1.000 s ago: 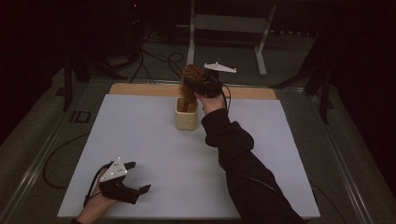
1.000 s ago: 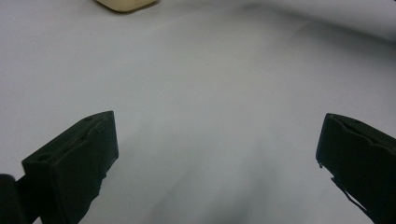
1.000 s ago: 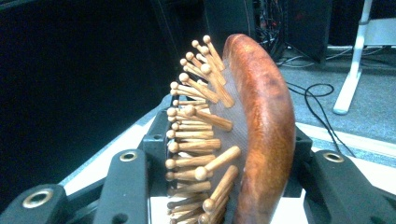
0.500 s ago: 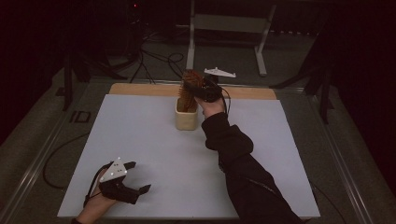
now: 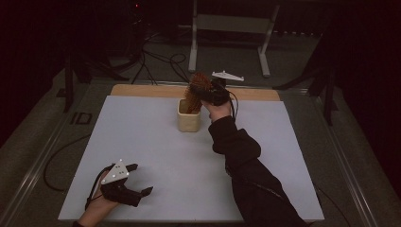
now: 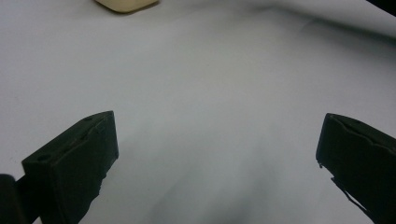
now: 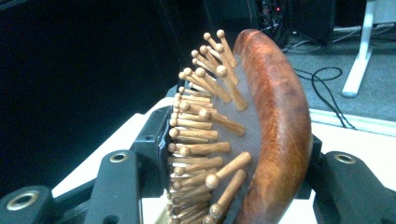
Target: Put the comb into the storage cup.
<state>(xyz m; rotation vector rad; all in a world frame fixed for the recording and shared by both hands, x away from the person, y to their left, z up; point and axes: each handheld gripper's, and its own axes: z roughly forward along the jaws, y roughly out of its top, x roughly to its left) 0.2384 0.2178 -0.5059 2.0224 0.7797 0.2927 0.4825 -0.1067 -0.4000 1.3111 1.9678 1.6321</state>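
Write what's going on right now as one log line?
right gripper: jaws just opening, hairbrush between them, handle in cup | left gripper: open, low over white table

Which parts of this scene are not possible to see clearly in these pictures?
- Hairbrush handle: high view, hidden inside the cream cup; right gripper view, cut off by the bottom edge.
- Right gripper pads: high view, too small and dark; whether they press the brush is unclear.
- Cup: left gripper view, cut off by the top edge.
- Left gripper body: left gripper view, cut off below.
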